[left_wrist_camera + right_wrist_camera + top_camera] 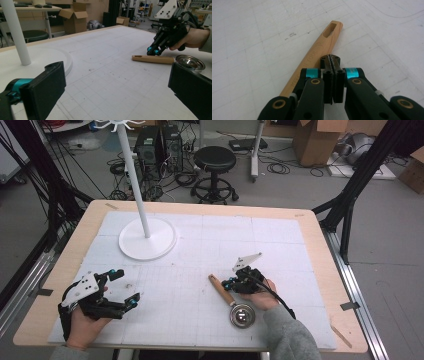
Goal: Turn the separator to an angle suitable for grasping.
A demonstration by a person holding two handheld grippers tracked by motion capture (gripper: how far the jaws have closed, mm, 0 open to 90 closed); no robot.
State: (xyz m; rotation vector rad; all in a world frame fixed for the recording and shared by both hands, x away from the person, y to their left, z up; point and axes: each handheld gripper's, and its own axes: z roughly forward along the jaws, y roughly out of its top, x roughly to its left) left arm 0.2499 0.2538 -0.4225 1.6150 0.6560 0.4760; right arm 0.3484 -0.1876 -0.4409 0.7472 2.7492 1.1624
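Note:
A small metal scoop with a round bowl [242,315] and a wooden handle [221,290] lies on the white gridded mat [200,250], right of centre. My right gripper [227,283] is shut with nothing between its jaws, its tips just beside the handle's middle. In the right gripper view the closed tips [333,60] sit right of the slotted handle [319,50]. My left gripper [126,287] stands open near the front left, empty, its jaws spread wide. From the left gripper view [117,92] I see the handle [153,59], the bowl [190,62] and the right gripper [153,51].
A white stand with a round base [147,239] and a tall pole [134,175] occupies the back left of the mat. The wooden table edge [320,245] frames the mat. A black stool [215,160], boxes and cables lie on the floor beyond.

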